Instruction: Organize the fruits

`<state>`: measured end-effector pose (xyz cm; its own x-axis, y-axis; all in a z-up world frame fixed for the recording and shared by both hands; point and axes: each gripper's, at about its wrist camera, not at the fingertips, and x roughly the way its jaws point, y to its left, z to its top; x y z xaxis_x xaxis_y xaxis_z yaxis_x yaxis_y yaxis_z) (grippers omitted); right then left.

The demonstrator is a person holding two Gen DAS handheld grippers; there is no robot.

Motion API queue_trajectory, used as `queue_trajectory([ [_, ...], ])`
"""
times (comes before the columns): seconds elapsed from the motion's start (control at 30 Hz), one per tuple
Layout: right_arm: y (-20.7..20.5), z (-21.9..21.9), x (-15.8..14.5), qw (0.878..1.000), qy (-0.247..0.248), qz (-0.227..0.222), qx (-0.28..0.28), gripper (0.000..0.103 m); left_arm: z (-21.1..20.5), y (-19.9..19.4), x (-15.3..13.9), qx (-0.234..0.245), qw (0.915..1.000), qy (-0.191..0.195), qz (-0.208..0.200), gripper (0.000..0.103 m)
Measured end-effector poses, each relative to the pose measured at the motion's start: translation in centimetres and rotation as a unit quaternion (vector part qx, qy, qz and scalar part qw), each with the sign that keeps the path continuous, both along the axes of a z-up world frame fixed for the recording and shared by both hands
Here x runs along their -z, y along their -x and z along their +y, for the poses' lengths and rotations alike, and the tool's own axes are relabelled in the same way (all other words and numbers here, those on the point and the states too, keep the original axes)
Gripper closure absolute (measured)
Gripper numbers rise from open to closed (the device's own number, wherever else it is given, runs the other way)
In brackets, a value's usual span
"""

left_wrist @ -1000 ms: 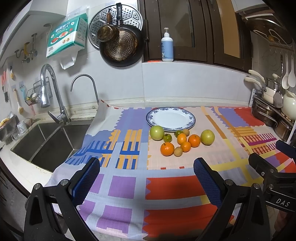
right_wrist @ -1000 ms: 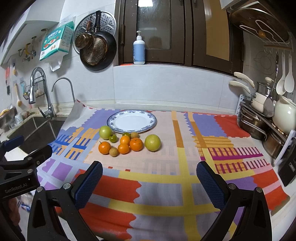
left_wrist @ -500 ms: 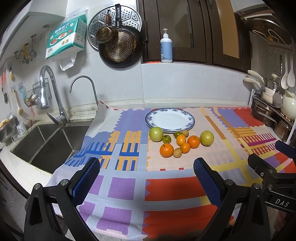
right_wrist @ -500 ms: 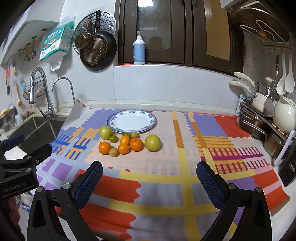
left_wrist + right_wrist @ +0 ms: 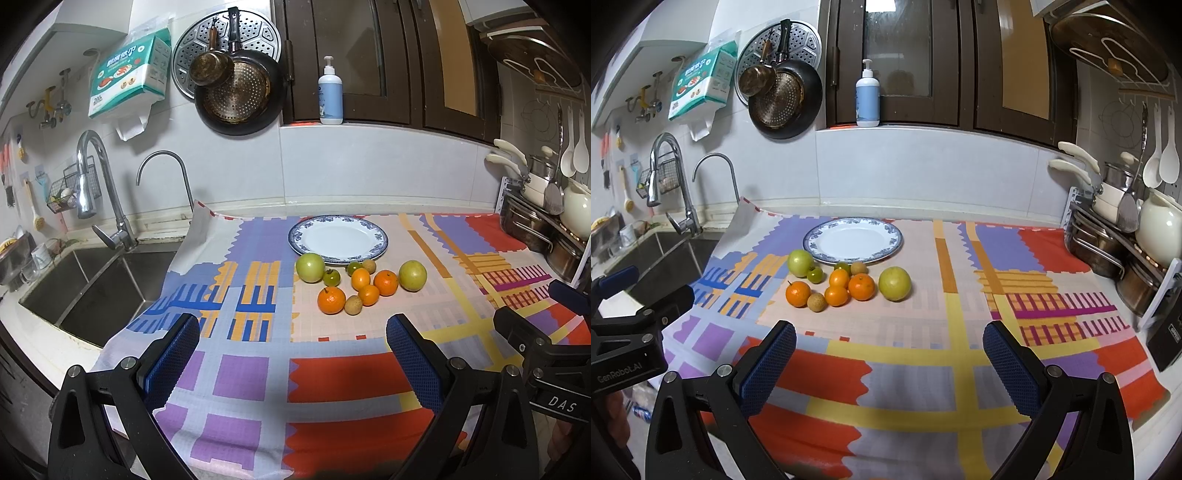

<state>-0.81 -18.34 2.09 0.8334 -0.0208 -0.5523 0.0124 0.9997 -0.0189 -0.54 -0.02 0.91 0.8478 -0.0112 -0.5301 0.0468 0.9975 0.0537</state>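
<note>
A white plate with a blue rim lies empty on the patterned cloth. Just in front of it sits a cluster of fruit: two large green apples, several oranges, small green fruits and small brown fruits. My left gripper is open and empty, low over the cloth's near edge. My right gripper is open and empty, also well short of the fruit. Each gripper shows at the edge of the other's view.
A steel sink with taps lies to the left. Pots, a kettle and utensils on a rack stand at the right. A soap bottle stands on the ledge; pans hang on the wall.
The left view has shifted very slightly; the fruit sits a little lower left in it. The right gripper has held still. Both grippers stay open.
</note>
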Motion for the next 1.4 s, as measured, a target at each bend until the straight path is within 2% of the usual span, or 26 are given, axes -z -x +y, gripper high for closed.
queue_trajectory([
  [0.17,-0.1,0.1,0.1,1.000,0.000,0.003,-0.002,0.001,0.0,-0.8,0.2,0.004,1.0000,-0.004,0.003,0.000],
  [0.33,-1.4,0.5,0.9,1.000,0.003,0.007,-0.015,0.001,0.2,-1.4,0.8,0.012,0.9997,-0.020,-0.012,0.000],
  [0.47,-2.9,1.1,1.4,1.000,0.008,0.012,-0.025,0.004,0.4,-2.8,1.1,0.028,0.9990,-0.030,-0.015,0.006],
  [0.67,-5.7,2.0,2.5,0.998,0.010,0.031,-0.045,0.017,0.6,-5.9,2.3,0.062,0.9973,-0.039,-0.002,0.015],
  [0.9,-9.5,3.4,4.3,0.997,-0.003,0.056,-0.059,0.029,0.9,-10.1,4.3,0.117,0.9923,-0.029,0.029,0.024],
  [1.23,-13.3,4.6,7.1,0.994,-0.030,0.096,-0.051,0.050,0.5,-14.4,7.1,0.206,0.9764,-0.016,0.062,0.038],
  [1.4,-15.0,6.0,8.1,0.990,0.012,0.114,-0.086,0.056,0.1,-15.8,8.6,0.219,0.9716,-0.019,0.086,0.043],
])
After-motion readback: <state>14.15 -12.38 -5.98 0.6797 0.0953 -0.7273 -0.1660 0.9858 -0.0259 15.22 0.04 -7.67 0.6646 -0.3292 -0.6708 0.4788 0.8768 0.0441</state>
